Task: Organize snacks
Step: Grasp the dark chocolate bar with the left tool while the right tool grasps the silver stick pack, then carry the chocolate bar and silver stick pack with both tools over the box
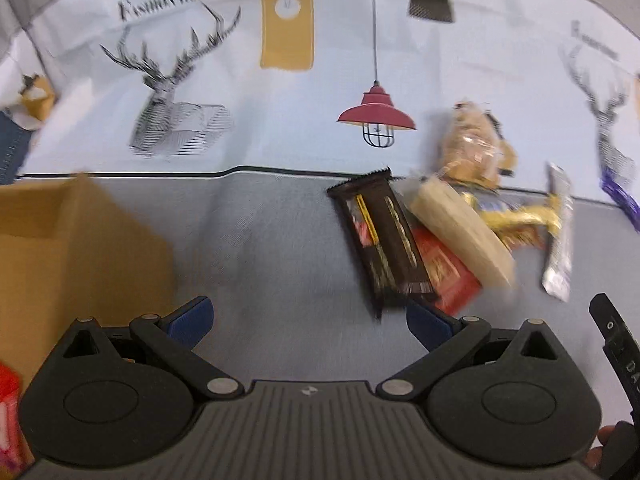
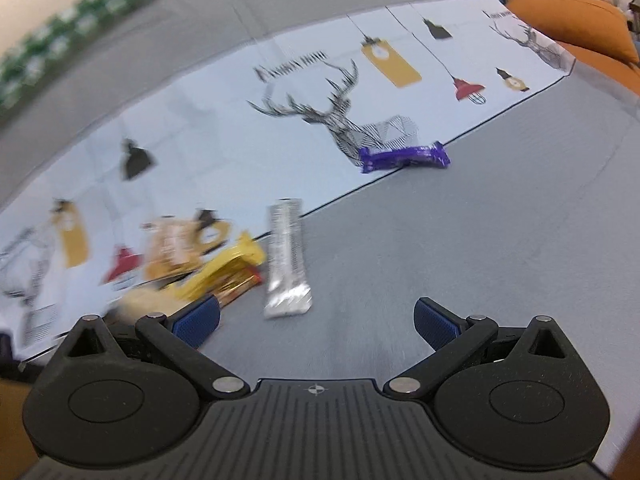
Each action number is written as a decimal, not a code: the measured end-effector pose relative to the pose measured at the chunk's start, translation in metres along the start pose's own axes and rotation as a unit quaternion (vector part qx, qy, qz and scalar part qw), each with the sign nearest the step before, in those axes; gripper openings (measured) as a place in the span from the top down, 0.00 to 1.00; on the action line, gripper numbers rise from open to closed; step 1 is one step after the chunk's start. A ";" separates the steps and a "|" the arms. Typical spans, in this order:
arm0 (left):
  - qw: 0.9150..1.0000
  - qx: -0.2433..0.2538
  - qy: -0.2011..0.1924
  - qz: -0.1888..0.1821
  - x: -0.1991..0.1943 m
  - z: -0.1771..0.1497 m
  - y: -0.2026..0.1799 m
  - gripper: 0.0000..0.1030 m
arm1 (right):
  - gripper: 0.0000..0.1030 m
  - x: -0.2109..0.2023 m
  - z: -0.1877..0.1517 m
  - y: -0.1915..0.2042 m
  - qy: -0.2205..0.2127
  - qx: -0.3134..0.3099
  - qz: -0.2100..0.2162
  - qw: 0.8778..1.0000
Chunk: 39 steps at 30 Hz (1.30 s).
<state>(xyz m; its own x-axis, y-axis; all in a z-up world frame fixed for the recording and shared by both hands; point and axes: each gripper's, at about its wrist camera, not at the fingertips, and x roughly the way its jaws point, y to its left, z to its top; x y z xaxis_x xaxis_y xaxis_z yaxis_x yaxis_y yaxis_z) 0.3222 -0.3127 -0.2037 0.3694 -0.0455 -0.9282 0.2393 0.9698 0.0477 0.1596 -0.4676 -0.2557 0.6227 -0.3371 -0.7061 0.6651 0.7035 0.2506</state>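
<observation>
Both jaws spread and empty over the snack pile

Left gripper (image 1: pixel 308 320) hangs wide over the grey surface (image 1: pixel 260 248); dark brown foil bar wrapper (image 1: pixel 380 240) at 1 o'clock, brown cardboard box (image 1: pixel 80 248) at 9; right gripper (image 2: pixel 316 320) also wide, silver foil stick sachet (image 2: pixel 286 260) at 11 o'clock; likely light, slippery, crinkly; pinch mid-length across the narrow sides.

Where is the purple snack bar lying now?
In the right wrist view, the purple snack bar lies alone, far ahead of the open right gripper, on the cloth's dark border line beside the printed deer, well beyond the silver packet.
</observation>
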 end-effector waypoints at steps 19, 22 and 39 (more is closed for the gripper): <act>0.999 0.024 0.039 -0.024 0.088 0.049 0.011 0.00 | 0.00 0.138 0.015 0.024 -0.019 -0.118 -0.039 0.992; 0.999 0.025 0.036 -0.019 0.089 0.049 0.010 0.00 | 0.00 0.139 0.015 0.025 -0.020 -0.119 -0.040 0.992; 0.999 0.020 0.031 -0.030 0.054 0.048 -0.005 0.59 | 0.83 0.132 0.017 0.033 -0.031 -0.148 -0.018 0.988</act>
<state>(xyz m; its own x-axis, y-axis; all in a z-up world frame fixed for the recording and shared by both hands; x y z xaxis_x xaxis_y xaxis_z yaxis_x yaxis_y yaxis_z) 0.3838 -0.3310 -0.2366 0.2974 -0.0864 -0.9508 0.2947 0.9556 0.0053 0.2708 -0.4992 -0.3289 0.6309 -0.3964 -0.6670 0.5429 0.8397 0.0146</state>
